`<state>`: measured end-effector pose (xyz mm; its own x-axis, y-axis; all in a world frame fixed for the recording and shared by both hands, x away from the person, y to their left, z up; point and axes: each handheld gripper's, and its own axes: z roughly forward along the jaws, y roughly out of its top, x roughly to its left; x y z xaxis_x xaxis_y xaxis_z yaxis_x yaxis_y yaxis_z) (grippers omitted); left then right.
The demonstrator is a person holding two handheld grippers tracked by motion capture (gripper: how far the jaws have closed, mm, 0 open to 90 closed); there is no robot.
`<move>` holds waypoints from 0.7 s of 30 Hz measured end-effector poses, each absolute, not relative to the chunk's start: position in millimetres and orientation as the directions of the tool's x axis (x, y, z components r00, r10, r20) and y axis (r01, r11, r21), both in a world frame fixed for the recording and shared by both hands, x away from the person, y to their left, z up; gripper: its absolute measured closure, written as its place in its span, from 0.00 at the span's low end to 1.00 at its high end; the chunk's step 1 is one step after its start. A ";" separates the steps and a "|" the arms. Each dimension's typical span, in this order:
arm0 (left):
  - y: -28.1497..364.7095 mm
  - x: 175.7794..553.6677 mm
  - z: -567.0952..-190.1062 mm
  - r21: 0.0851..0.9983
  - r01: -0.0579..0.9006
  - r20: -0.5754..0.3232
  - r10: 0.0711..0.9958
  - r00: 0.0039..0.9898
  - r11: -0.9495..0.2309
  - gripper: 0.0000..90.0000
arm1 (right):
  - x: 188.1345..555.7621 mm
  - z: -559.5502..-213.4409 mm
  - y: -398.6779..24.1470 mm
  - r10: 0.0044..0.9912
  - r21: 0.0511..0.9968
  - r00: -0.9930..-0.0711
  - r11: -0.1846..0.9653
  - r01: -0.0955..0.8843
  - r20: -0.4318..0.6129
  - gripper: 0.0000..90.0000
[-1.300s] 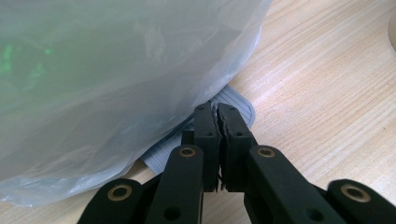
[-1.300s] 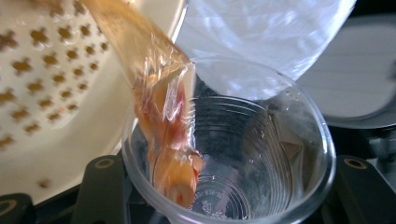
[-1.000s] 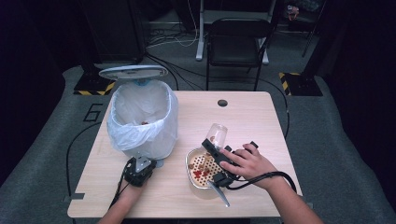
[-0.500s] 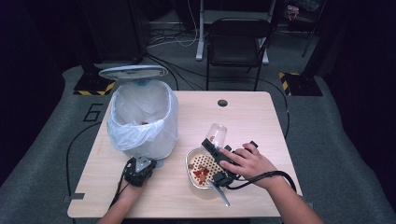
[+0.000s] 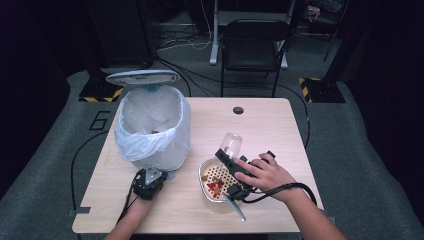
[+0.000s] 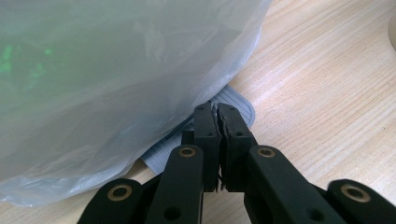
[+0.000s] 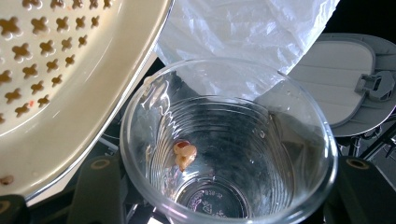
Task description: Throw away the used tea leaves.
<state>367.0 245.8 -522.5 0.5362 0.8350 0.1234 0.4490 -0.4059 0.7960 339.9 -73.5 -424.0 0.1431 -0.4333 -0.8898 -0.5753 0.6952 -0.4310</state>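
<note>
Lined bin stands open, far left on table. Left gripper, jaws pressed together and empty, rests on pedal. Right gripper clamps clear cup, tipped above colander bowl; one scrap clings inside. Likely emptying; next needs a shake.

Table showing pale matt wood grain. Bin liner looking thin, crinkly, translucent white plastic. Cup showing clear, glossy, ribbed plastic. Strainer bowl showing smooth cream plastic. Left gripper looking matt black plastic with brass-coloured rivets.
</note>
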 end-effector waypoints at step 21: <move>246.0 367.2 -522.3 0.797 0.445 0.129 0.834 0.536 -0.408 0.96 | 341.0 -402.1 -68.1 -0.390 -0.341 0.066 0.696 -0.632 -0.918 0.41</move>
